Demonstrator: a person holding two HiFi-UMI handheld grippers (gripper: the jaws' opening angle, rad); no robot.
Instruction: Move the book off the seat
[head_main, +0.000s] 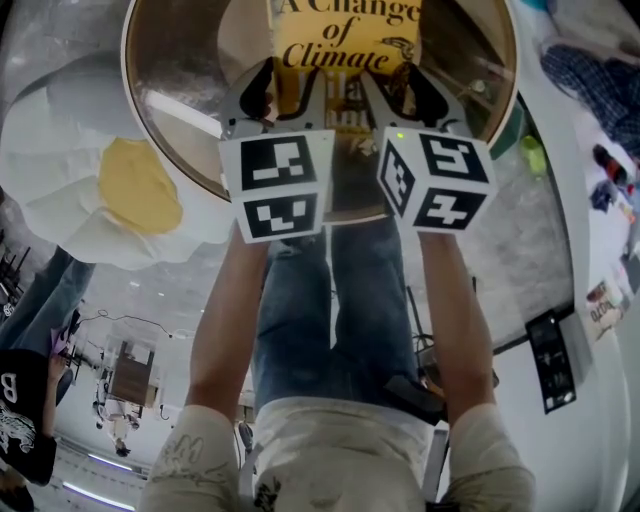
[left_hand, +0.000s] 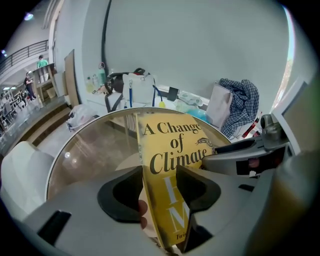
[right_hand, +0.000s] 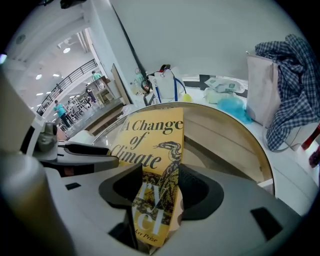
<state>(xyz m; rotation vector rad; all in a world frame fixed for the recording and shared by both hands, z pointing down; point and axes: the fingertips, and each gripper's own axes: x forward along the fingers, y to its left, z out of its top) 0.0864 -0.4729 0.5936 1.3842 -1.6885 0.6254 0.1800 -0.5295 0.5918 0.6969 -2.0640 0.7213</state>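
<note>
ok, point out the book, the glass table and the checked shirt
book (left_hand: 172, 150), left gripper view, on the yellow front cover by the title.
glass table (left_hand: 85, 155), left gripper view, on bare glass left of the book.
checked shirt (right_hand: 292, 90), right gripper view, on the draped cloth at right.

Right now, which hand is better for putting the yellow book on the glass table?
Neither beats the other. The left gripper and right gripper each clamp one side of the book over the glass table, side by side, so probably both lower it together.
</note>
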